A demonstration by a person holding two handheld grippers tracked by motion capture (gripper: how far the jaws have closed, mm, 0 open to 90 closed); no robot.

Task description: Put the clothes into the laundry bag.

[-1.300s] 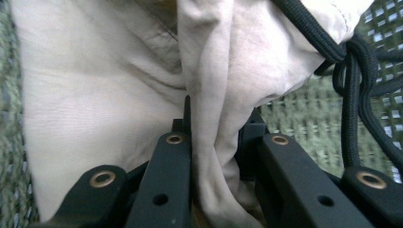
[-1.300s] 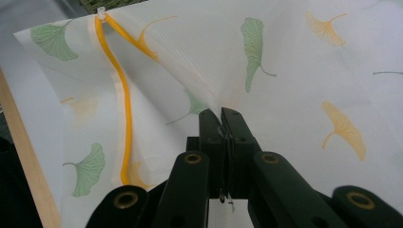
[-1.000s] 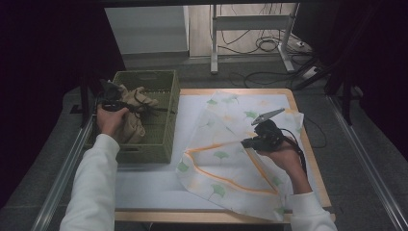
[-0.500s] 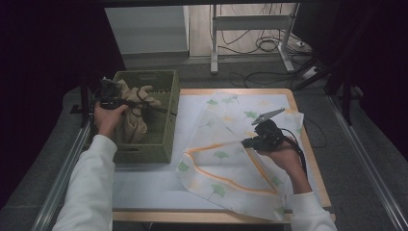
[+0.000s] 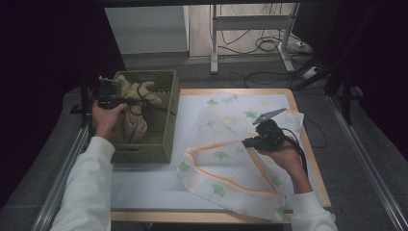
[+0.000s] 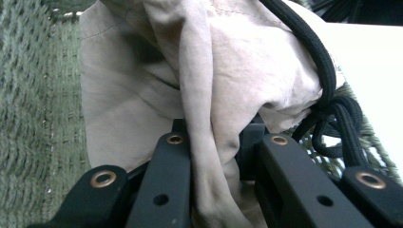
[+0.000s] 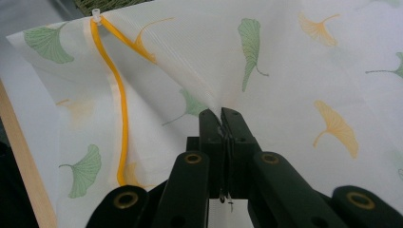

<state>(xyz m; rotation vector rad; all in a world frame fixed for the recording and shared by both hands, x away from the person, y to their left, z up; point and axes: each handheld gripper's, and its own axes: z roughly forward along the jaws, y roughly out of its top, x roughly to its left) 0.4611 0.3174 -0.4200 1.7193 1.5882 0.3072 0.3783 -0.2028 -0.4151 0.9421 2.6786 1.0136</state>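
The left hand-held gripper (image 5: 109, 91) is pinching a fold of the beige cloth (image 6: 199, 85) over the green basket (image 5: 166, 139); the black cord (image 6: 328, 104) may be snagging it (basket walls close, open table (image 5: 144, 183) beside). The right hand-held gripper (image 7: 225, 124), pressed together, is nipping the leaf-print bag (image 7: 294, 57), risking slippage.

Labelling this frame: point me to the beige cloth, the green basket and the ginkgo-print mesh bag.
beige cloth (image 6: 142, 90), left gripper view, on its hanging fold above the jaws.
green basket (image 5: 144, 150), high view, on its near wall.
ginkgo-print mesh bag (image 5: 219, 166), high view, on the panel inside the orange trim.
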